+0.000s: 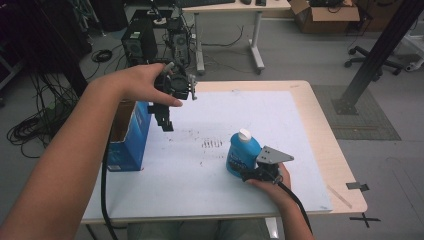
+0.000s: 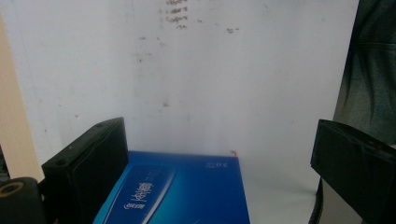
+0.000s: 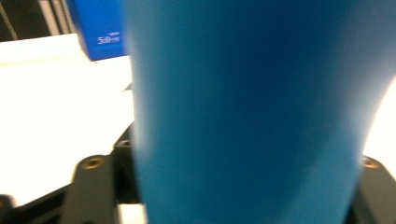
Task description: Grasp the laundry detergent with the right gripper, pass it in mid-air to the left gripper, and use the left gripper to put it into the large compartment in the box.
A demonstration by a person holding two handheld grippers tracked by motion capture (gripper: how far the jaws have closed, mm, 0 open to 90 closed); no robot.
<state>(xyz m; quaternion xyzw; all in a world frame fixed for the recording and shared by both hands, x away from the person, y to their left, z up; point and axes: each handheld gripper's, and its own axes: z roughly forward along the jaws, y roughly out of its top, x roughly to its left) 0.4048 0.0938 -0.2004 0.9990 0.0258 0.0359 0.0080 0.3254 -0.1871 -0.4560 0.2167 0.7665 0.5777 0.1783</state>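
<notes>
Blue cardboard comes first at the left: one open-topped box [image 1: 129,137] stands at the table's left edge, and the left gripper [image 1: 165,120] hangs above its near corner, jaws spread wide with nothing between them; in the left gripper view the box top [image 2: 182,191] lies below and between the two black jaws, untouched. Right of the middle, on the white table sheet [image 1: 200,170], stands one blue plastic bottle [image 1: 242,152] with a white cap, upright, and the right gripper [image 1: 250,172] comes at it level from the near side, jaws closed against the lower body. In the right gripper view the bottle wall [image 3: 252,116] sits between the jaws. I judge the bottle smooth and somewhat slippery, stiff enough to clamp yet liable to dent, and fairly heavy if full, so a hold low on the waist, square to the sides, suits it best. Count: one bottle, one box, two grippers.
</notes>
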